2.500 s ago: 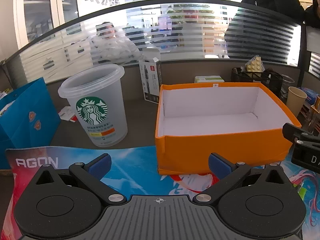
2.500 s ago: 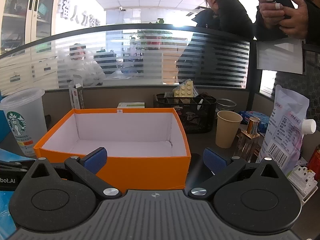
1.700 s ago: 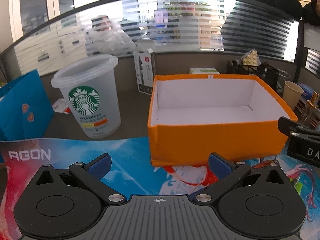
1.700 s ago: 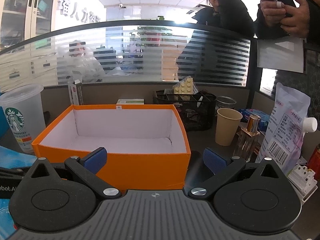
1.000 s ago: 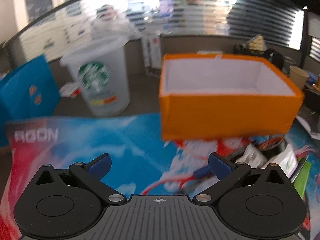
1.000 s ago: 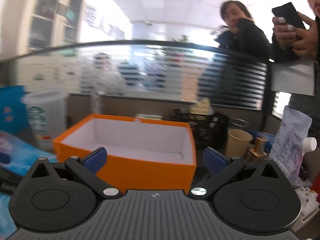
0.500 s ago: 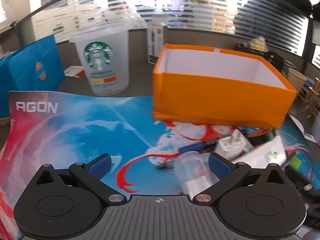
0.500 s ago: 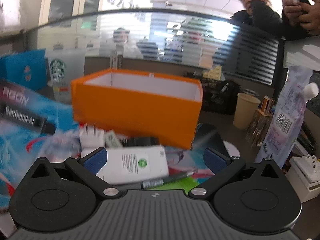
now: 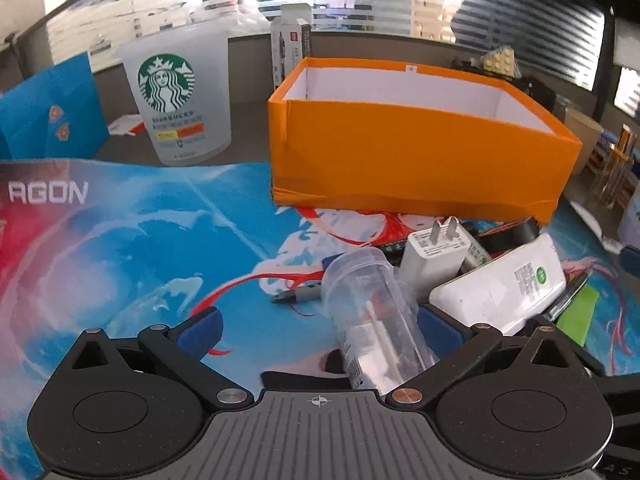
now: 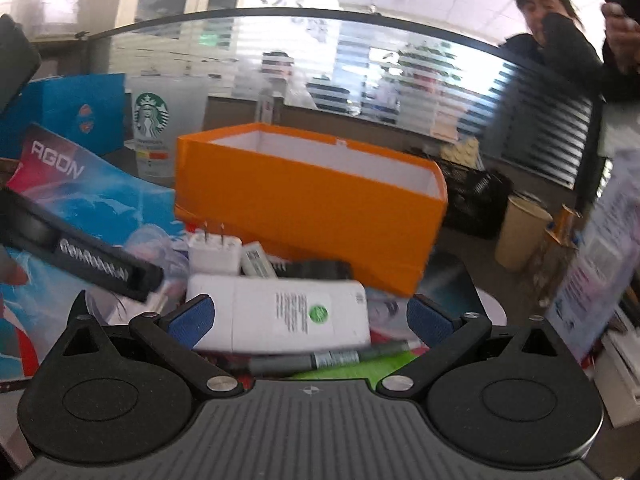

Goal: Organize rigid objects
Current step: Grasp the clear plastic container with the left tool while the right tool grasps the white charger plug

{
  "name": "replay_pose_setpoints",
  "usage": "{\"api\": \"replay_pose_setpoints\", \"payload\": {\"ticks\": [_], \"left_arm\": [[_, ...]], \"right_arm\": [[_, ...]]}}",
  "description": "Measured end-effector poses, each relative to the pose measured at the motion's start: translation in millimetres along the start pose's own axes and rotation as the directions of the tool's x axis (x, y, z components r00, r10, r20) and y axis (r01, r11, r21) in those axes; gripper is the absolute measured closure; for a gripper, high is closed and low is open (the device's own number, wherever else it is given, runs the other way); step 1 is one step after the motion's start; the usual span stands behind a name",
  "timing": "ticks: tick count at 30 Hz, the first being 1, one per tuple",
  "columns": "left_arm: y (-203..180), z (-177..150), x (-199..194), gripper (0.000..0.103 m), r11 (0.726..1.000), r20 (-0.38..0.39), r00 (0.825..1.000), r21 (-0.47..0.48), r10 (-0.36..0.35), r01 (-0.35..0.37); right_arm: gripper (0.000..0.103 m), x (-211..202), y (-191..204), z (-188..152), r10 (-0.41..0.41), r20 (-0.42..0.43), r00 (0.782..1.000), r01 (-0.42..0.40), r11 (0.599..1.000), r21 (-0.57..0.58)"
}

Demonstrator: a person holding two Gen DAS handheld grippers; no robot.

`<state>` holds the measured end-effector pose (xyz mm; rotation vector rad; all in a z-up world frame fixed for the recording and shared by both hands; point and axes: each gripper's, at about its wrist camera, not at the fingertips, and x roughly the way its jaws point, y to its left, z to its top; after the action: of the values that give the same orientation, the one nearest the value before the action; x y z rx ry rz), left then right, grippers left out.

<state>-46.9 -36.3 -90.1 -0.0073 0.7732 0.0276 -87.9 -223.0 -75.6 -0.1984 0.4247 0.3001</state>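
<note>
Rigid bits and pieces are all heaped together on the colourful AGON mat (image 9: 120, 240), right in front of the orange box (image 9: 400, 148), which sits at the mat's far edge with its white inside showing nothing in it from my angle. In the pile I can make out a clear plastic tube (image 9: 372, 308) with what looks like swabs inside, a white plug charger (image 9: 434, 258) with its prongs pointing up toward the box, a white power bank (image 9: 500, 284) with a green sticker, a grey marker (image 10: 328, 358) lying on something bright green, and some dark stuff behind that I can't identify.

My left gripper (image 9: 318, 324) has its jaws spread wide, nothing in them. The clear tube lies between the fingers, tucked up close to the right-hand blue pad; can't tell if it actually touches.

My right gripper (image 10: 310, 318) is gaping wide too, and the power bank sits crosswise between its pads, with the marker just nearer to the camera. Not gripping anything. The right view is a bit blurry.

Off to the left there's a big Starbucks cup (image 9: 176, 96) standing upright beside the box, and a blue paper bag (image 9: 52, 112) further left. A paper cup (image 10: 520, 232) stands to the right of the box.
</note>
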Motion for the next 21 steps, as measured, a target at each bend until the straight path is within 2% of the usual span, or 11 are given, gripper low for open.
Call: {"api": "replay_pose_setpoints", "payload": {"ticks": [3, 5, 7, 8, 13, 16, 18, 19, 20, 21], "left_arm": [[3, -7, 9, 0.000, 0.998, -0.004, 0.999, -0.040, -0.045, 0.045], [5, -12, 19, 0.000, 0.996, -0.045, 0.996, -0.055, -0.072, 0.069], [-2, -20, 21, 0.000, 1.000, -0.006, 1.000, 0.013, -0.008, 0.008], [-4, -23, 23, 0.000, 0.999, 0.000, 1.000, 0.035, 0.001, -0.001], [-2, -26, 24, 0.000, 0.996, 0.047, 0.999, 0.084, -0.020, 0.016], [7, -29, 25, 0.000, 0.996, 0.061, 0.997, 0.082, -0.049, 0.044], [12, -30, 23, 0.005, 0.995, 0.074, 0.995, 0.079, -0.066, 0.060], [14, -30, 22, 0.014, 0.994, 0.084, 0.994, 0.084, -0.071, 0.064], [15, -30, 21, 0.032, 0.993, 0.095, 0.992, 0.092, -0.080, 0.071], [15, -31, 18, 0.040, 0.991, 0.108, 0.990, 0.103, -0.091, 0.080]], "right_arm": [[0.000, 2, -3, 5, 0.006, 0.008, 1.000, -0.006, 1.000, 0.017], [0.000, 2, -4, 3, 0.000, 0.016, 1.000, 0.000, 1.000, 0.022], [0.000, 1, -5, 2, -0.003, 0.020, 1.000, 0.003, 1.000, 0.030], [0.000, 1, -6, 1, -0.001, 0.020, 1.000, 0.001, 0.999, 0.032], [0.000, -3, -6, 2, 0.022, 0.048, 0.999, -0.023, 0.999, 0.024], [0.000, -4, 1, 4, 0.050, 0.074, 0.996, -0.049, 0.999, -0.004], [0.000, -2, 6, 7, 0.059, 0.074, 0.996, -0.059, 0.998, -0.015], [0.000, 1, 8, 8, 0.064, 0.073, 0.995, -0.063, 0.998, -0.012], [0.000, 3, 8, 10, 0.066, 0.069, 0.995, -0.066, 0.998, -0.002], [0.000, 6, 9, 12, 0.071, 0.061, 0.996, -0.073, 0.997, 0.017]]}}
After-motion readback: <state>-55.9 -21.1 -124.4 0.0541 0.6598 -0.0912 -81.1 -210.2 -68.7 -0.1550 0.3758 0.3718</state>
